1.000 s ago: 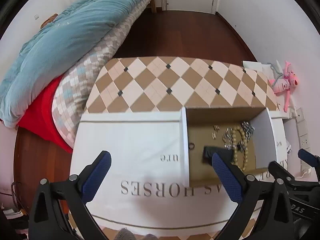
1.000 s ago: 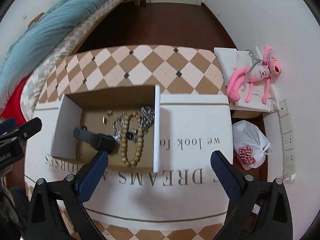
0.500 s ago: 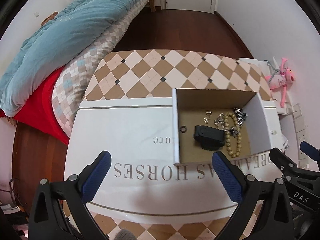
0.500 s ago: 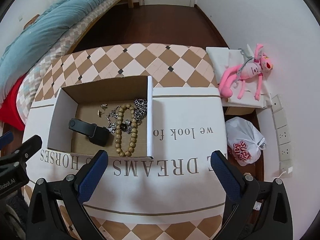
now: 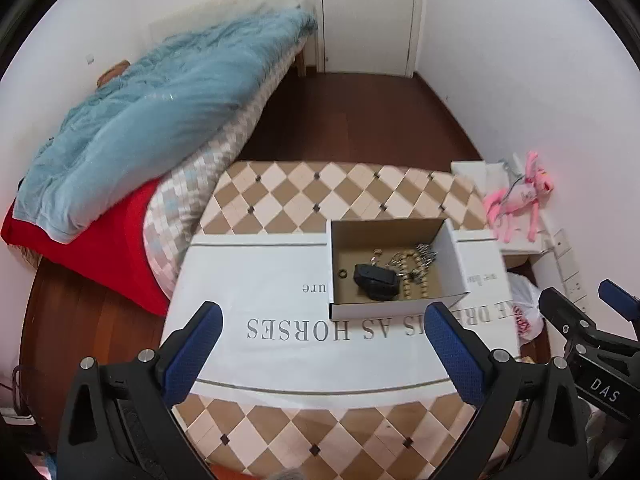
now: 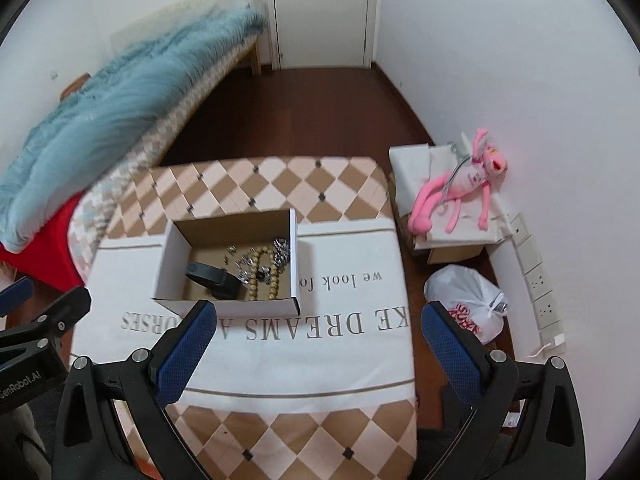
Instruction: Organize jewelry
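An open white cardboard box (image 5: 454, 256) (image 6: 172, 256) sits on a white printed cloth (image 5: 256, 280) (image 6: 344, 344) over a checkered table. Inside lie a black watch (image 5: 376, 278) (image 6: 214, 278), a tan bead bracelet (image 5: 416, 276) (image 6: 262, 276), silver chains (image 5: 426, 254) (image 6: 282, 252), small earrings (image 5: 376, 255) (image 6: 231, 253) and a dark ring (image 5: 342, 273). My left gripper (image 5: 322, 332) hangs open above the cloth's near side, left of the box. Open too, my right gripper (image 6: 318, 330) hovers near the box's front right corner. Neither holds anything.
A bed with a blue quilt (image 5: 152, 120) and red sheet (image 5: 100, 248) borders the table on the left. A pink plush toy (image 6: 464, 188) lies on white boxes at the right, with a white plastic bag (image 6: 468, 304) on the floor below. Dark wood floor (image 6: 296, 112) leads to a door.
Both grippers have pulled up and back from the table; the box now looks smaller and farther, and more of the room shows. Both stay open.
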`<state>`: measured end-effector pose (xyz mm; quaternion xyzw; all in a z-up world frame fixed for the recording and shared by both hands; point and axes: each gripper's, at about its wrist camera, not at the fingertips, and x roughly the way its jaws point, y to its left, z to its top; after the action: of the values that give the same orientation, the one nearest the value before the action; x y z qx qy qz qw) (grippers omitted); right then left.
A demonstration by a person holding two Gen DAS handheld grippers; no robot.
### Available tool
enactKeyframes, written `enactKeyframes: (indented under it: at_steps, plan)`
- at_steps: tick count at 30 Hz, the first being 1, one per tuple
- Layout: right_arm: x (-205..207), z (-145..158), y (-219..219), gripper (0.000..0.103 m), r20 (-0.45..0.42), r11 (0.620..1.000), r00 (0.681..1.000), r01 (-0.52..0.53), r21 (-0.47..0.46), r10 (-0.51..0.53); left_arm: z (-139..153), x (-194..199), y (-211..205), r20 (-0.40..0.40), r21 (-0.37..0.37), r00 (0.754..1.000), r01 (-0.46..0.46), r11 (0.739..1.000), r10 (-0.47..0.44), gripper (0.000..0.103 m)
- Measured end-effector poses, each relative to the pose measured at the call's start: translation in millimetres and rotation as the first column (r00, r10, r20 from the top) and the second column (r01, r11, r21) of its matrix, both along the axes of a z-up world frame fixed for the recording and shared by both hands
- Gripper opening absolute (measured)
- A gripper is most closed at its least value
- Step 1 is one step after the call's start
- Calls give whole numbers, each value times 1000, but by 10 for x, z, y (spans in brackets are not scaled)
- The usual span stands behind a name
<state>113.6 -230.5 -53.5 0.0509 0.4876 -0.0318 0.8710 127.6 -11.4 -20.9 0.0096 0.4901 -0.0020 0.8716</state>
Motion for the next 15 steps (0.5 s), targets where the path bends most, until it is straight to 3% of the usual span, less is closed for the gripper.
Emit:
enactKeyframes:
  at_steps: [8,15]
  plan:
    - [-502,759,4,103,139,1000,990,10,-20,-8,643,-418,32,107,-19,994,-5,1000,7,103]
    - [-767,1147,39,103,203,1000,979,5,-23,0,890,-607,87,129,-28,992,-7,1000,11,103]
